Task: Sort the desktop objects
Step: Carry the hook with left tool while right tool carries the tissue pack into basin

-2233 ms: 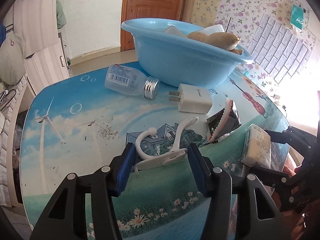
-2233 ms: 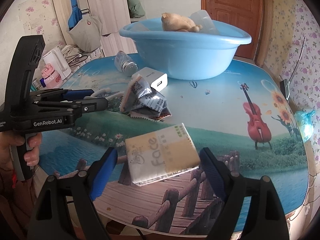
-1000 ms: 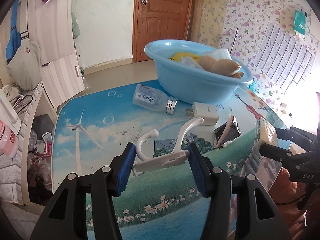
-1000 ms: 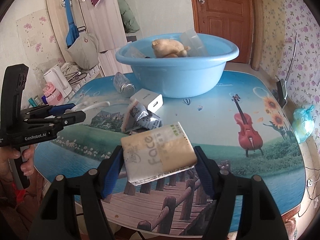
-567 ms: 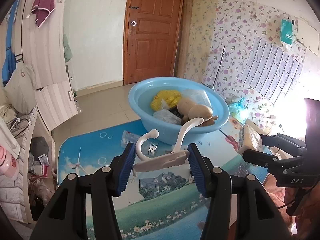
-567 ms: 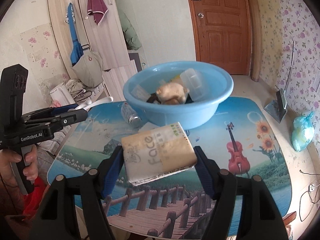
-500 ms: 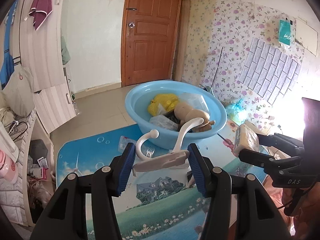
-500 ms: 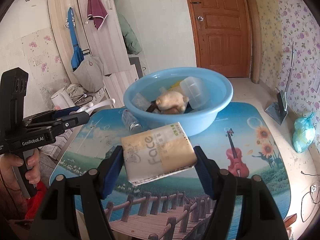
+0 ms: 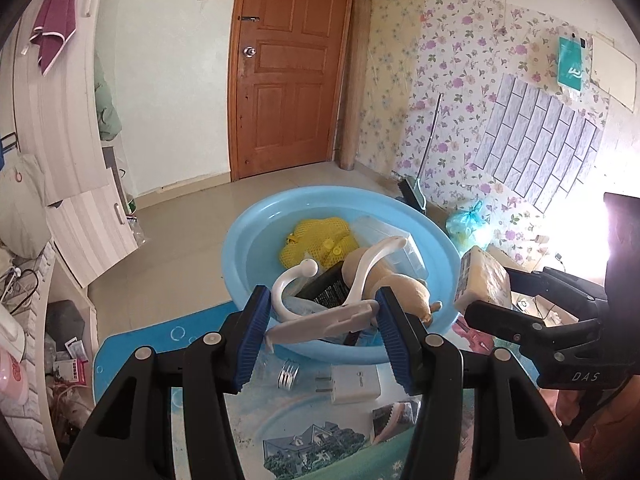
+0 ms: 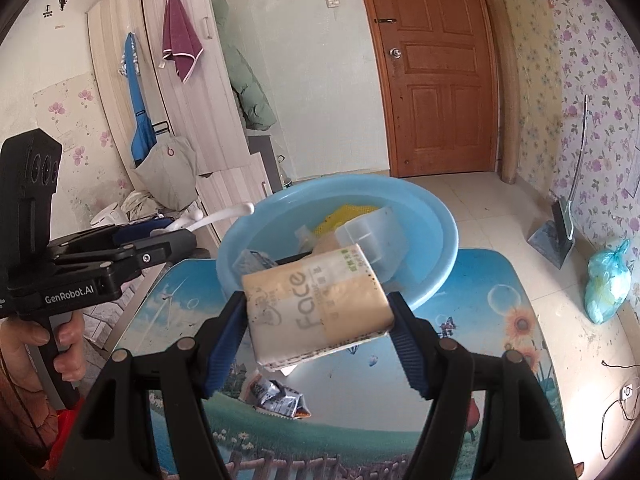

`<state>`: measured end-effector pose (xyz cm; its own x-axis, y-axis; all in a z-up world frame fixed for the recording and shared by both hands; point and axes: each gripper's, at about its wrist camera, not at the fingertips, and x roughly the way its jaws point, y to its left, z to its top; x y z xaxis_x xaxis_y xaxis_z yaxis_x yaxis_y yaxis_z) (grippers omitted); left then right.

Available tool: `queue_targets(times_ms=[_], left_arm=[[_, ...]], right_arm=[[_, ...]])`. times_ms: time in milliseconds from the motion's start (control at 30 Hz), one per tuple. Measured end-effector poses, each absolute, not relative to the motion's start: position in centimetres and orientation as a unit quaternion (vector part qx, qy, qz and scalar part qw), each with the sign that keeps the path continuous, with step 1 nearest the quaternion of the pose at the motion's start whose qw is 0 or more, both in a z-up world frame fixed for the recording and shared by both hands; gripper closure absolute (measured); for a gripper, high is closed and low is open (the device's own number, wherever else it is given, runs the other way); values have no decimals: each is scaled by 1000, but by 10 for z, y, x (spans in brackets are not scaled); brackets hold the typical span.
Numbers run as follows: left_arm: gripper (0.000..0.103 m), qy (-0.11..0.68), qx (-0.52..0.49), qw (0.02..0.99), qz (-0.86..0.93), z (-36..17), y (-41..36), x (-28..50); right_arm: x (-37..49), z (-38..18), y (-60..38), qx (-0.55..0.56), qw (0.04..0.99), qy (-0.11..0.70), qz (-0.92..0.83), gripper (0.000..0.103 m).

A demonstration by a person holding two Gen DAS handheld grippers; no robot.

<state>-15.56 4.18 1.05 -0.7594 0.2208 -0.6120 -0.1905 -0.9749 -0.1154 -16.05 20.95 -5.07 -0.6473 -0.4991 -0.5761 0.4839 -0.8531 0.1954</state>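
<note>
The table (image 9: 132,360), covered in a glossy printed landscape scene, is cut off by the frame and the gripper bodies in both views. The round blue plastic basin (image 9: 256,240) stands at its far end; the contents are piled and partly hidden, with only a yellow mesh item (image 9: 316,236), a clear plastic box (image 10: 372,236) and a tan rounded object (image 9: 400,288) identifiable. The left gripper (image 9: 320,320) is clamped on a white plastic double hook (image 9: 320,322), held in front of the basin above its near rim. The right gripper (image 10: 318,320) is clamped on a soft tissue pack (image 10: 316,304) printed "Face", also raised before the basin. Below lie a white charger plug (image 9: 356,384), a crumpled foil wrapper (image 10: 276,398), and a bottle's ribbed cap (image 9: 289,376), body obscured.
</note>
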Motion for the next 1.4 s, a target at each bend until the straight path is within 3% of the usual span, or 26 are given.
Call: queue_targets(times_ms=[233,367,633,700,867,967,1100,1400], left_arm=[[49,-9,-339,125,932,-4,47,-186],[37,-5,-349,123,929,-11,43,-198],[34,-13,-358,124,925,-24,32,-198],[26,-13,-357,126,926,-26,29,-195],[21,-9,-354,126,927,-29,24,-185],[12,-14,-355,127,926,-31,20,-178],[11,-24,-353,122,927,-34,13,-165],[8,-48,-365,112,923,-47,1,-135]], right_arm=[[-195,-56,206,328,267,-9,-906,34],[-211,-57,201,329,268,-10,-905,34],[-229,-60,185,331,266,0,-905,34],[-232,-60,180,329,267,1,-906,34],[-238,-63,171,333,268,4,-904,33],[-237,-66,165,340,261,14,-904,30],[-230,-68,156,343,253,40,-904,21],[-212,-78,169,362,229,28,-903,21]])
